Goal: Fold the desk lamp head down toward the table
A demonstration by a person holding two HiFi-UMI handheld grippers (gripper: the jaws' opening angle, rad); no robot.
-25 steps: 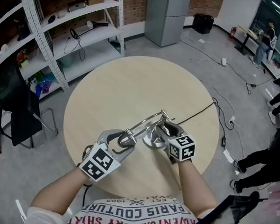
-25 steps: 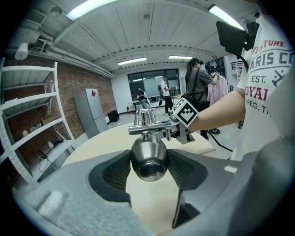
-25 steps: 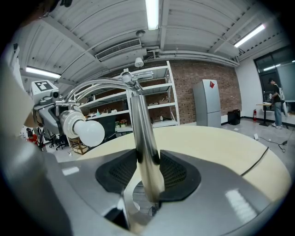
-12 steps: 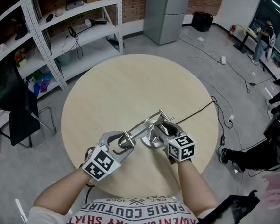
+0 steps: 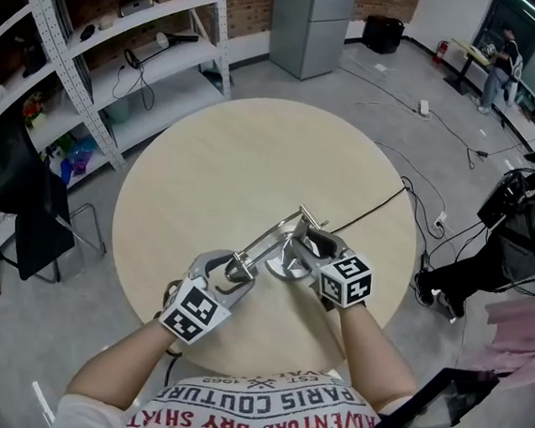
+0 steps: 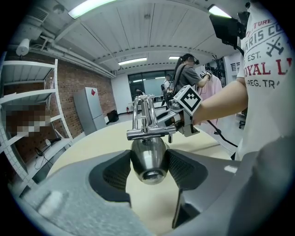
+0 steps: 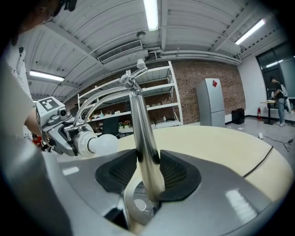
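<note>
A chrome desk lamp stands on the round wooden table [image 5: 215, 175] near its front edge. Its round base [image 5: 286, 265] and upright post [image 7: 144, 138] are at my right gripper [image 5: 313, 252], which is shut on the post low down, just above the base [image 7: 138, 205]. The jointed arms [image 5: 275, 237] slope down to the left to the lamp head [image 5: 237, 268]. My left gripper [image 5: 227, 275] is shut on the lamp head [image 6: 148, 159], with both pads against its chrome shell. The white bulb [image 7: 103, 144] shows in the right gripper view.
A black power cord [image 5: 381, 210] runs from the lamp over the table's right edge to the floor. Metal shelving [image 5: 95, 51] stands at the left and a grey cabinet [image 5: 314, 25] behind the table. People stand at the far right [image 5: 519, 242].
My left gripper has sunk a little toward the table with the lamp head in it, so the lamp arms lie flatter. The right gripper has kept still on the post.
</note>
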